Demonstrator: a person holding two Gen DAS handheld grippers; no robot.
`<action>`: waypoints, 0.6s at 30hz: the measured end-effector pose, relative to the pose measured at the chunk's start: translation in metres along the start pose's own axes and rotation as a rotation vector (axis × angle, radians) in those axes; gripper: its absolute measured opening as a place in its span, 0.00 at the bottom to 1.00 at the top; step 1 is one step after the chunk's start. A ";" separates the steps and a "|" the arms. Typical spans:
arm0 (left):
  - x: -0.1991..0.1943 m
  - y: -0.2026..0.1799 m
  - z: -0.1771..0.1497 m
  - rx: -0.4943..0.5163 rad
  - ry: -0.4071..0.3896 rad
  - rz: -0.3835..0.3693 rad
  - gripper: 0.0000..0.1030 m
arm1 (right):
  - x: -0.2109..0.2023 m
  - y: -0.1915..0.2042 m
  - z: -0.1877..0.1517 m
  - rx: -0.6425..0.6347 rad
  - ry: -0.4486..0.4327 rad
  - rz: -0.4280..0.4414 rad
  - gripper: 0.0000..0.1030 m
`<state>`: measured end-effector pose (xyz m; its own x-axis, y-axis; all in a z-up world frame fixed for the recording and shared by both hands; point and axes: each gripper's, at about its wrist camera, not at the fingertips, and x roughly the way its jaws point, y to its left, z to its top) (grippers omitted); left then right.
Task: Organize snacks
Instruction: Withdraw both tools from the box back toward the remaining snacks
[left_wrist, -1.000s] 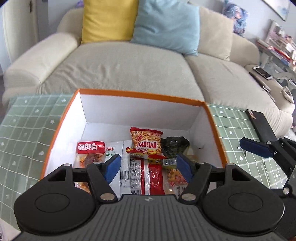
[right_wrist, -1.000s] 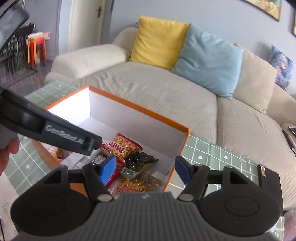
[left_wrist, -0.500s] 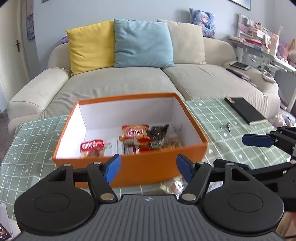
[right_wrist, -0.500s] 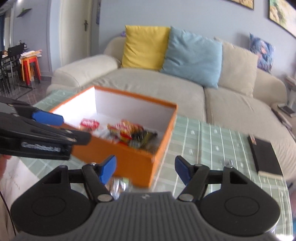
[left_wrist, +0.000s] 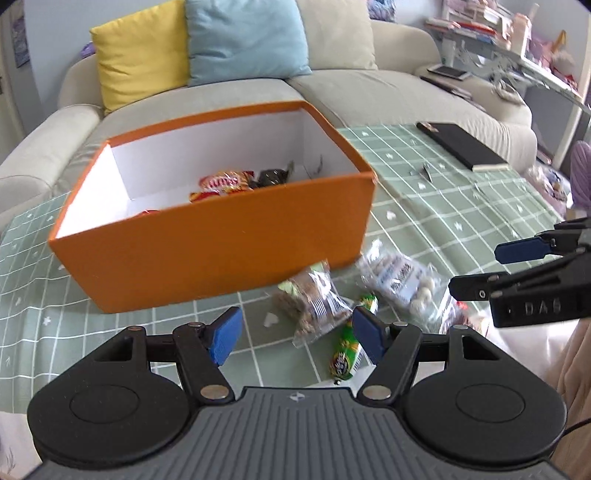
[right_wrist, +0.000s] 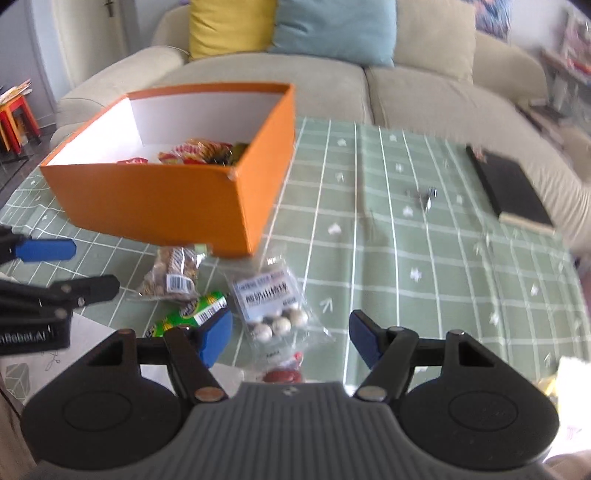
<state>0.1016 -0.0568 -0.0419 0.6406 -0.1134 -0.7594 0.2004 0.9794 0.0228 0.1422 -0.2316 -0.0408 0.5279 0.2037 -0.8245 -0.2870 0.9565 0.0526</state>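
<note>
An orange box (left_wrist: 221, 243) (right_wrist: 166, 199) with a white inside stands on the green checked tablecloth and holds several snack packs (left_wrist: 225, 182). In front of it lie a clear bag of brown snacks (left_wrist: 314, 302) (right_wrist: 171, 275), a green tube pack (left_wrist: 347, 354) (right_wrist: 192, 314), and a clear bag of white balls (left_wrist: 399, 280) (right_wrist: 273, 302). A red item (right_wrist: 282, 376) lies partly hidden under my right gripper. My left gripper (left_wrist: 295, 336) is open and empty, above the table just before the brown bag. My right gripper (right_wrist: 290, 336) is open and empty over the white-ball bag.
A black flat book (left_wrist: 461, 146) (right_wrist: 509, 192) lies at the table's right. A small metal clip (right_wrist: 421, 194) lies near it. A beige sofa (left_wrist: 332, 85) with yellow and blue cushions stands behind the table. White paper (right_wrist: 92, 332) lies at the near left edge.
Both grippers have pulled back from over the box and dropped lower toward the table's front. The loose snacks in front of the box have come into view. Both stay open.
</note>
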 end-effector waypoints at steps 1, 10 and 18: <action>0.002 -0.001 -0.002 0.011 0.001 -0.002 0.78 | 0.004 -0.003 -0.001 0.019 0.016 0.008 0.66; 0.022 -0.006 -0.009 0.043 0.047 -0.041 0.78 | 0.030 -0.013 -0.009 0.094 0.136 0.049 0.66; 0.032 -0.010 -0.014 0.037 0.092 -0.103 0.68 | 0.038 -0.004 -0.018 0.043 0.207 0.092 0.66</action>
<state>0.1098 -0.0682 -0.0752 0.5450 -0.1954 -0.8153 0.2899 0.9564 -0.0355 0.1487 -0.2318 -0.0822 0.3241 0.2478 -0.9130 -0.2894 0.9448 0.1537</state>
